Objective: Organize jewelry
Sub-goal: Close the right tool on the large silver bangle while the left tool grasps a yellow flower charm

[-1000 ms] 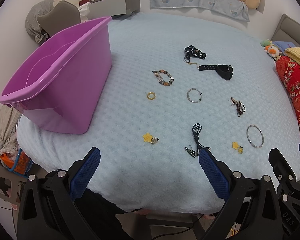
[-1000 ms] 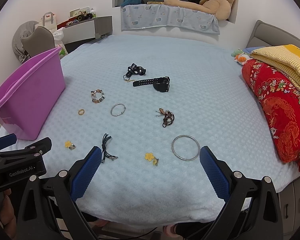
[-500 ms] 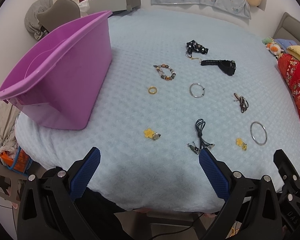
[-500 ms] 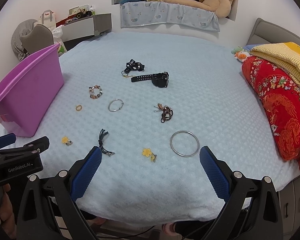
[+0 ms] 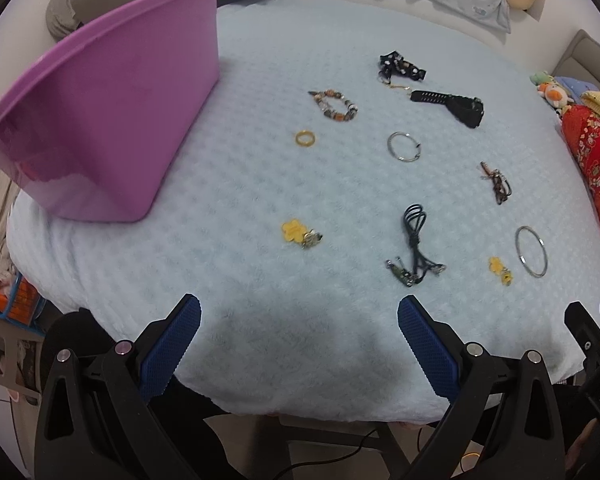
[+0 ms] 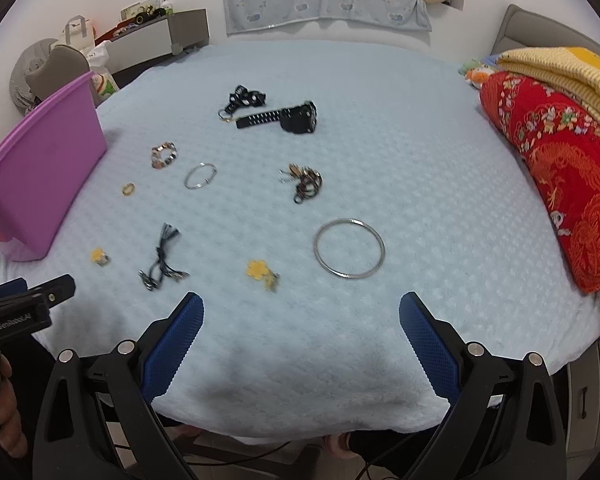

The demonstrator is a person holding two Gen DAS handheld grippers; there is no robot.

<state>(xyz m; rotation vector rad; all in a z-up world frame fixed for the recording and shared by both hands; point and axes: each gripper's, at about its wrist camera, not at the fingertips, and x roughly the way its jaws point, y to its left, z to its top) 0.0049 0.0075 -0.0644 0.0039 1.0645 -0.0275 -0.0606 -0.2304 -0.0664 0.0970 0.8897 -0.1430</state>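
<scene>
Tub (image 5: 100,120) sat at bed's (image 5: 260,320) left edge w/ jewelry pcs spread to its right; folded blankets (image 6: 560,160) along right edge.

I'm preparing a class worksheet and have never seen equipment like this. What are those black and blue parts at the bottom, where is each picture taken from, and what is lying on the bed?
Each picture comes from a camera on a hand-held tool, looking forward between its two blue-padded fingers. One shows the left tool, the other the right tool. Both are open and hold nothing. On the pale blue blanket lies jewelry: a large silver bangle, a black watch, a beaded bracelet, a gold ring and yellow flower charms. A purple bin stands at the left.
</scene>
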